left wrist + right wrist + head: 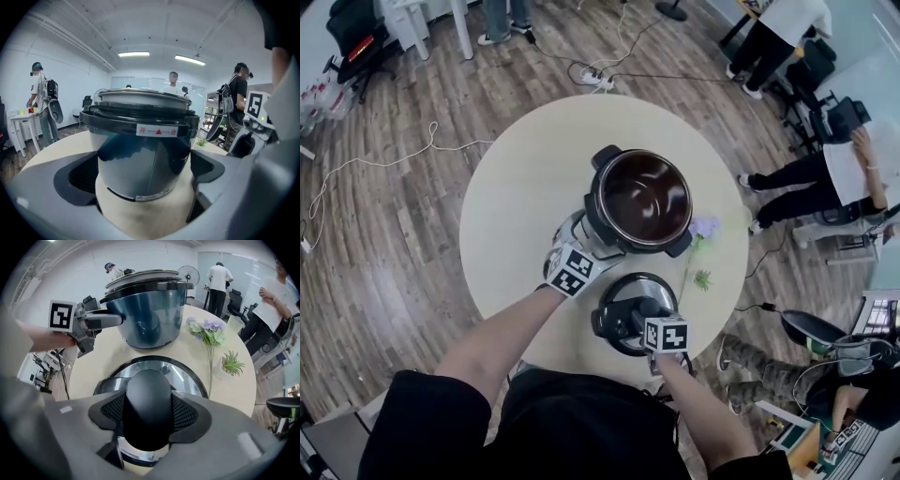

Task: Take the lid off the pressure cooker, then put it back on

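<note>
The pressure cooker [642, 197] stands open in the middle of the round table [516, 216]; its dark pot is bare. Its lid [623, 300] is apart from it, near the table's front edge, and I cannot tell whether it rests on the table. My right gripper [639, 319] points steeply down, shut on the lid's black handle [146, 408], with a pad pressed on each side. My left gripper [584, 242] is at the cooker's near-left side. In the left gripper view its jaws stand wide around the cooker's wall [145, 145], and no grip shows.
A purple artificial flower [705, 227] and a small green plant [703, 279] lie on the table to the right of the lid. Several people, chairs and a desk ring the table. Cables [591, 75] run across the wooden floor behind it.
</note>
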The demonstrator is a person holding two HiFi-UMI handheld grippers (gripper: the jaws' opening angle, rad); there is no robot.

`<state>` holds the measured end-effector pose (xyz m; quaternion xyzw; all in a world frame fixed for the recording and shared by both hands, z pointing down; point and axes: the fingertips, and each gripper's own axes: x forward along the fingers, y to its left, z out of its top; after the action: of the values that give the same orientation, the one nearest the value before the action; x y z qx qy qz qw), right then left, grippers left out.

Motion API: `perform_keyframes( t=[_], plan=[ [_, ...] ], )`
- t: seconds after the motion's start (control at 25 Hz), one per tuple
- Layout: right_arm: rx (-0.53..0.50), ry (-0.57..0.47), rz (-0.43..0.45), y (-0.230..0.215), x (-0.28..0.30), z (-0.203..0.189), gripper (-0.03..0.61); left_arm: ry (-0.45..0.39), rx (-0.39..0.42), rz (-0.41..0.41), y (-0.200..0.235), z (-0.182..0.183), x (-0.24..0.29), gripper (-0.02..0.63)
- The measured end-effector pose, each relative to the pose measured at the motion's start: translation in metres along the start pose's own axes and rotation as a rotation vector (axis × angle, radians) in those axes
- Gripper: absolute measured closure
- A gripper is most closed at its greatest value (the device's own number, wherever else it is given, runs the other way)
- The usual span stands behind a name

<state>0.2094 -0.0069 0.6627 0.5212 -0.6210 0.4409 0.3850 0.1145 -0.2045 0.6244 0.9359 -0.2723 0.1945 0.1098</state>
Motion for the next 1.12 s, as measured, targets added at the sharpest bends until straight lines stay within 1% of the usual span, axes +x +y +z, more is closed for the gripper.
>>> perform_keyframes(
  t=[0.16, 0.32, 0.4, 0.48, 0.64, 0.8, 0.96, 1.12],
  plan=[
    [0.029, 0.028, 0.059, -0.001, -0.033, 0.014, 0.293, 0.002, 0.004, 0.001, 0.002, 0.003, -0.002, 0.024],
    [0.085, 0.036, 0.104, -0.027, -0.079, 0.034, 0.293, -0.002, 0.003, 0.002, 0.002, 0.005, -0.001, 0.023],
    [0.101, 0.034, 0.104, -0.044, -0.105, 0.047, 0.293, -0.003, 0.003, 0.003, 0.002, 0.004, -0.001, 0.025],
    [0.101, 0.021, 0.082, -0.064, -0.133, 0.065, 0.293, -0.003, 0.002, 0.003, 0.002, 0.002, -0.001, 0.025],
    [0.062, -0.025, 0.013, -0.104, -0.186, 0.117, 0.293, -0.001, 0.000, 0.002, 0.003, 0.002, 0.001, 0.025],
    [0.013, -0.076, -0.037, -0.120, -0.230, 0.179, 0.293, -0.001, 0.001, 0.002, 0.003, 0.004, -0.001, 0.025],
    [0.004, -0.138, -0.026, -0.114, -0.252, 0.243, 0.293, -0.001, 0.000, 0.001, 0.003, 0.004, -0.003, 0.025],
    [-0.011, -0.179, 0.003, -0.086, -0.252, 0.298, 0.293, -0.003, 0.001, 0.001, 0.001, 0.005, -0.003, 0.025]
  ],
)
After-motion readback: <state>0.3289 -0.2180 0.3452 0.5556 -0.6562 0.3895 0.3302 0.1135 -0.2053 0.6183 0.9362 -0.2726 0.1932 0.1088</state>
